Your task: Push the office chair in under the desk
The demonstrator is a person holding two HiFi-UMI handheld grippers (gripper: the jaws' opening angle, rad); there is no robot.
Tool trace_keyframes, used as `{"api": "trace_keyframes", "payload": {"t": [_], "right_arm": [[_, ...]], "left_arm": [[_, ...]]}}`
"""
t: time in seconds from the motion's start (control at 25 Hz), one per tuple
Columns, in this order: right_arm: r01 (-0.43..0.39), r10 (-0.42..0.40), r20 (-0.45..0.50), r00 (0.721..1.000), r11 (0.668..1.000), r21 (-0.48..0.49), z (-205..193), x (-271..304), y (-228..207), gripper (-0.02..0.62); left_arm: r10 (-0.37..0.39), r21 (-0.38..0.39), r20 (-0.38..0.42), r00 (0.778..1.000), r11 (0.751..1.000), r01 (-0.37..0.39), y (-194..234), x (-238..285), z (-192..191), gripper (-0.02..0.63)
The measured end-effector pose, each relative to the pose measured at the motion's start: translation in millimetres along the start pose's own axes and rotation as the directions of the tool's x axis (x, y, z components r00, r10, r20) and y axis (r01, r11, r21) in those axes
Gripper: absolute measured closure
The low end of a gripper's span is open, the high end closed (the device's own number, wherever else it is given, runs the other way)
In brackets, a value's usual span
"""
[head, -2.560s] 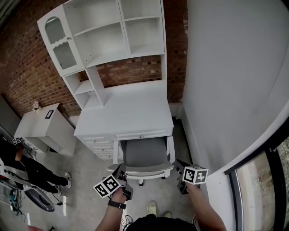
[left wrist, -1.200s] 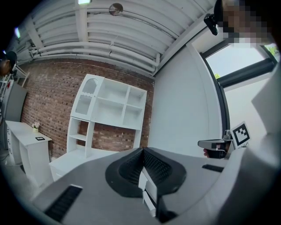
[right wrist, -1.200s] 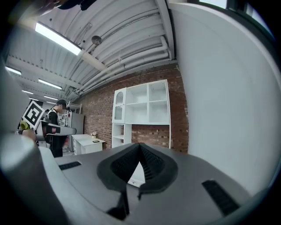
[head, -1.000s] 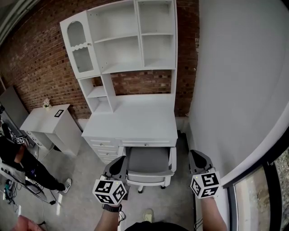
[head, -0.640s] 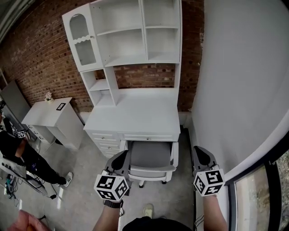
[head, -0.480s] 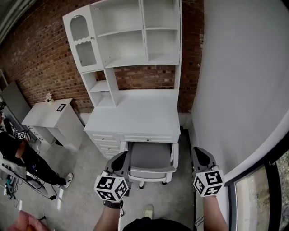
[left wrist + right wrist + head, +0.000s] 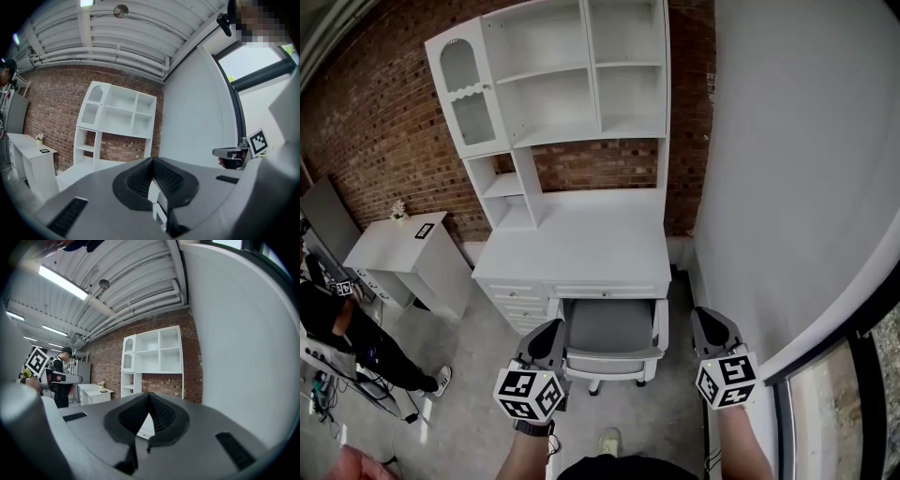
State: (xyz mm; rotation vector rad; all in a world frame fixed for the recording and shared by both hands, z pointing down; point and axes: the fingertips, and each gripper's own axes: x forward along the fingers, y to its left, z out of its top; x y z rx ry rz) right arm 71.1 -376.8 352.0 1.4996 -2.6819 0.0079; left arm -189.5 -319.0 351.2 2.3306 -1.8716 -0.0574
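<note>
My feeds are bright and even, a ceiling strip light (image 7: 63, 283) glowing high above the shelf unit (image 7: 152, 352). Fisheye bending curves the wall (image 7: 243, 343) beside it.

Smooth matt desk (image 7: 581, 246); cloth chair seat (image 7: 609, 328); rough brick wall (image 7: 375, 122).

The office chair (image 7: 612, 330) stands partly under the desk (image 7: 581, 246), cabinet (image 7: 392, 246) at left.

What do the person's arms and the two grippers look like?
The left gripper and right gripper are grey and tapered, with black ribbed pads. Each carries a white cube with black square markers. The forearms show no sleeves; a black band is on the left wrist.
</note>
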Motion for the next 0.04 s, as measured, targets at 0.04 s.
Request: {"api": "trace_keyframes", "payload": {"t": [0.04], "right_arm": [[-0.001,0.001,0.000,1.000,1.000,0.000,-0.4,0.0,0.5,0.591]], "left_arm": [[0.001,0.000,0.000,1.000,1.000,-0.001,0.0,-0.4,-0.3,0.600]]}}
